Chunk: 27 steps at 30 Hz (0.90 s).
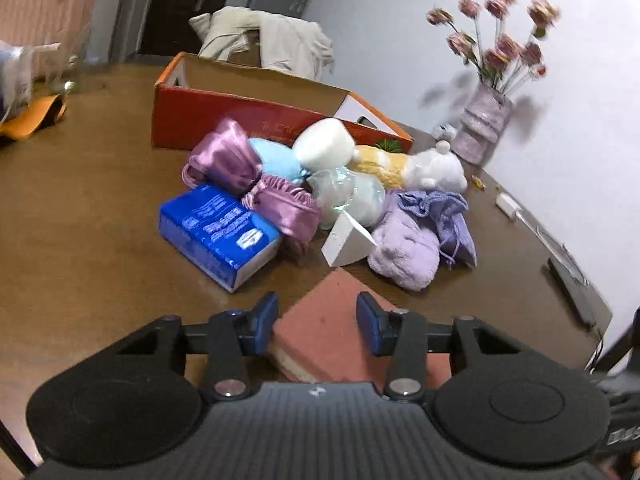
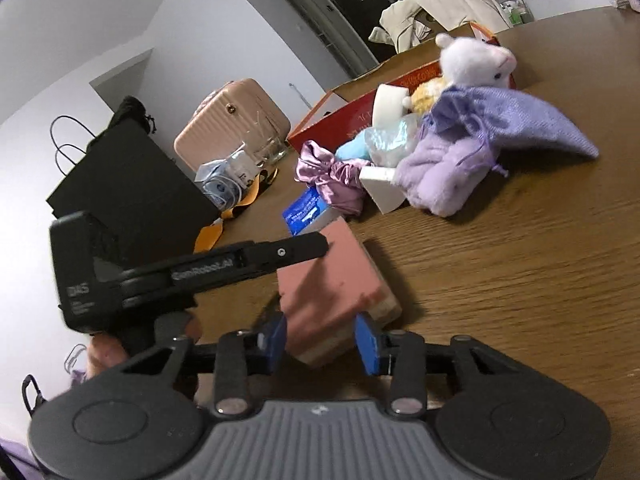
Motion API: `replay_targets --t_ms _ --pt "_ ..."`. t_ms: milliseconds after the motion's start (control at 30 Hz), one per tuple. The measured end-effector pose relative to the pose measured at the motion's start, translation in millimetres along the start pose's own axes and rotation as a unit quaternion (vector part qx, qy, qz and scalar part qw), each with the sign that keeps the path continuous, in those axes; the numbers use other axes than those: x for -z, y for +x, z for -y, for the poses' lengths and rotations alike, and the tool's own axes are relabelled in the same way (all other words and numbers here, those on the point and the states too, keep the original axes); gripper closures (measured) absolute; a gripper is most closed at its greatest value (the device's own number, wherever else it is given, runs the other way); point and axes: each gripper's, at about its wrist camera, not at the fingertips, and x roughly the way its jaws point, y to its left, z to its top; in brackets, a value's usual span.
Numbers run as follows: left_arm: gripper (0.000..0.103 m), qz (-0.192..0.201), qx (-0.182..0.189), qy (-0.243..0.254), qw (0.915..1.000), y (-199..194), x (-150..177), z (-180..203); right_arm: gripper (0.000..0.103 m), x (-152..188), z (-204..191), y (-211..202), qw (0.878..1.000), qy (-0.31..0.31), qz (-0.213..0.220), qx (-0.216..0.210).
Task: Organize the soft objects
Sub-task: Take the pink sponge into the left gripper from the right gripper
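Both grippers' blue fingers (image 1: 264, 322) flank one pink sponge block (image 1: 320, 320), low centre of each frame.
Left gripper (image 1: 318, 322) and right gripper (image 2: 320, 344) straddle it; whether pads press is unclear. Soft pile (image 1: 320, 192) lies above on table (image 1: 80, 200).

Dim indoor light, fisheye-warped, blurred edges

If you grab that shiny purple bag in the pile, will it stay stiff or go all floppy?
Probably floppy: the shiny purple bag lies crumpled in soft folds against the blue tissue pack. Its glossy satin look suggests it may slip between the pads. It seems light, since it slumps rather than presses anything down.
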Motion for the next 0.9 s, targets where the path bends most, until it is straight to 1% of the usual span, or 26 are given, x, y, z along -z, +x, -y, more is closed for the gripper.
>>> replay_targets --t_ms 67,167,267,300,333,367,400,433,467,533,600,633,667,700,767,900 --pt "0.065 -0.002 -0.003 -0.006 1.0 -9.8 3.5 -0.7 0.065 -1.2 1.1 1.0 1.0 0.013 0.017 0.013" --pt "0.066 -0.014 0.02 -0.033 0.9992 -24.7 13.0 0.5 0.065 -9.1 5.0 2.9 0.998 0.019 0.043 0.037" --pt "0.066 -0.011 0.036 -0.031 0.9988 -38.7 21.7 9.7 0.065 -15.5 9.8 4.1 0.997 0.012 0.056 0.052" --pt "0.061 -0.003 0.037 -0.03 0.9989 -42.5 22.5 11.4 0.065 -16.2 10.5 2.8 0.997 0.011 0.059 0.055" --pt "0.057 0.007 0.027 -0.03 0.9992 -45.1 22.7 12.8 0.065 -16.8 11.6 2.5 0.996 0.011 0.062 0.057" --pt "0.051 0.014 0.012 -0.029 0.9994 -46.1 22.7 12.9 0.065 -16.0 13.5 0.9 0.996 0.011 0.062 0.057" --pt "0.049 0.021 -0.004 -0.026 0.9994 -45.3 21.9 12.5 0.065 -16.1 14.8 2.2 0.996 0.013 0.06 0.058" --pt "0.049 0.02 -0.012 -0.027 0.9994 -42.5 21.0 11.8 0.065 -15.3 16.0 1.8 0.996 0.013 0.058 0.059" --pt "0.049 0.012 -0.013 -0.032 0.9993 -39.3 19.6 10.5 0.065 -13.7 16.6 2.3 0.997 0.013 0.055 0.059" --pt "0.049 -0.001 -0.001 -0.039 0.9992 -34.7 19.3 9.4 0.065 -10.4 17.1 2.2 0.997 0.013 0.053 0.059" --pt "0.05 -0.007 0.006 -0.036 0.9993 -32.4 20.5 12.1 0.065 -8.7 18.2 2.8 0.997 0.015 0.052 0.057" --pt "0.053 -0.01 0.011 -0.035 0.9993 -30.9 21.6 13.1 0.066 -7.8 18.4 3.1 0.997 0.015 0.052 0.056" --pt "0.059 -0.016 0.017 -0.038 0.999 -29.0 22.5 13.8 0.067 -6.8 18.5 3.1 0.997 0.015 0.052 0.055" --pt "0.063 -0.016 0.013 -0.04 0.999 -28.1 24.1 14.2 0.069 -5.6 18.4 2.1 0.997 0.016 0.053 0.056" --pt "0.067 -0.009 0.006 -0.042 0.9991 -31.3 25.7 15.7 0.071 -4.5 15.6 -1.7 0.997 0.012 0.055 0.059" --pt "0.067 0.026 0.011 -0.039 0.9989 -48.7 18.2 23.2 0.074 -9.7 4.5 -19.1 0.996 0.005 0.075 0.045"
